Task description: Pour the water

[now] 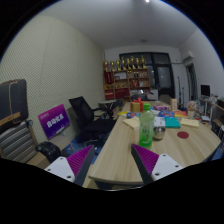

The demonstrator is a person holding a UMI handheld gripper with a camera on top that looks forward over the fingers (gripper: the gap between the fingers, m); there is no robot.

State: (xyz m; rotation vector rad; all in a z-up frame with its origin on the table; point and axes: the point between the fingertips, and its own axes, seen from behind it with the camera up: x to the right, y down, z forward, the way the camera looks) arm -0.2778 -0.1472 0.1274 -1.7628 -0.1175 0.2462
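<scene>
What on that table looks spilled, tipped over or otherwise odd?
Nothing stands out. The green bottle stands upright on the wooden table, beyond the open fingers of the hand-held gripper, beside a small metal cup. No spill is visible.

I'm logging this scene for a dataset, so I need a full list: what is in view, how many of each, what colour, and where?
Table: one, light wood, ahead of the fingers.
Bottle: one, green, upright on the table beyond the fingers.
Bowl: one, dark, on the table beside the bottle.
Small items: several, mixed colours, on the far part of the table; too small to name.
Office chair: one, black, beside the table.
Sign: one, purple with white lettering, near the chair.
Shelf: one, dark, holding yellowish items, against the far wall.
Hand-held gripper: one, open, holding nothing; pink pads on its fingers, short of the bottle.
</scene>
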